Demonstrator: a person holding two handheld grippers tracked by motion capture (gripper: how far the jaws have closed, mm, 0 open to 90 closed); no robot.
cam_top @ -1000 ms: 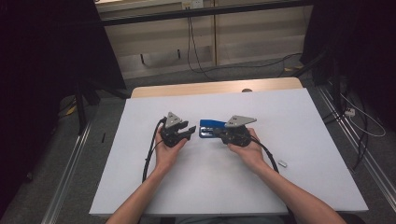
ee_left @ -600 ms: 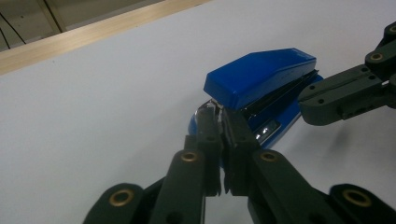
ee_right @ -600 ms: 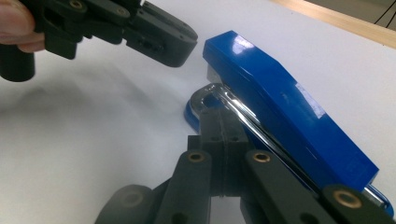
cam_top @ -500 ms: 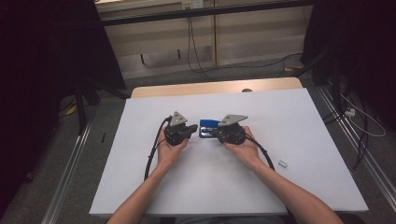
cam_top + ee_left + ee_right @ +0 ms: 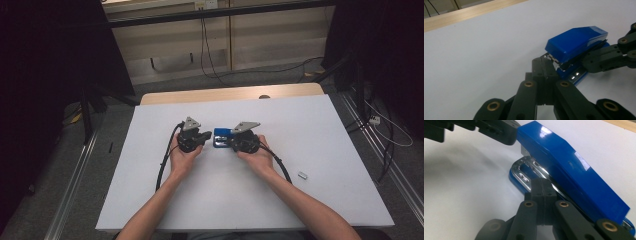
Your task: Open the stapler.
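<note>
White table (image 5: 325, 150), wooden edge (image 5: 230, 94), grey floor (image 5: 75, 165), pale cabinets (image 5: 260, 35), dim surroundings

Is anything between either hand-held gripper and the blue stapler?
Nothing visible. The left hand-held gripper, shut, has its tips at the blue stapler's front end; the right hand-held gripper, shut, is against its metal base.

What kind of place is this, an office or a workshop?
Probably a lab or recording room, not an ordinary office. A person holds a gripper in each hand, left gripper and right gripper, at a blue stapler on a white table, with loose cables on the floor.
</note>
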